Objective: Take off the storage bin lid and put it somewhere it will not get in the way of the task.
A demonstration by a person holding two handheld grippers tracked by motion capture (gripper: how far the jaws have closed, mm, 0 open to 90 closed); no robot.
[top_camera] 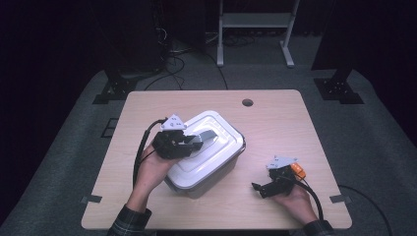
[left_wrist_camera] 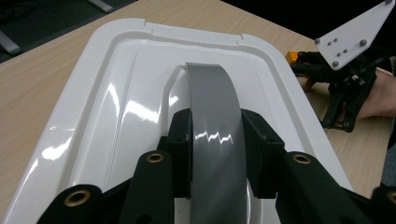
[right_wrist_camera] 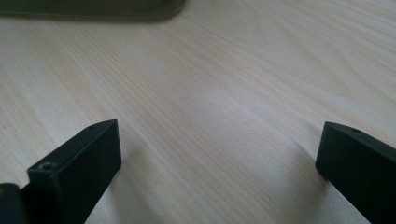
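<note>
A white-lidded box (top_camera: 209,157) sits at the centre of the high view, turned at an angle on a pale wooden table (top_camera: 275,123), as a person works over it with a gripper in each hand. The left gripper (top_camera: 189,143), just left of centre, reaches across the lid (left_wrist_camera: 116,107) and has its jaws clamped on either side of the grey handle (left_wrist_camera: 215,121) that arches over the lid's middle; in the left gripper view the black jaws press against both edges of the handle at lower centre. The right gripper (top_camera: 260,189) rests low on the table at the lower right of the high view, near the box but apart from it, held in the right hand (top_camera: 295,199). Its jaws stand wide apart over bare wood, one at the lower left and one at the lower right of the right gripper view, with nothing between them
</note>
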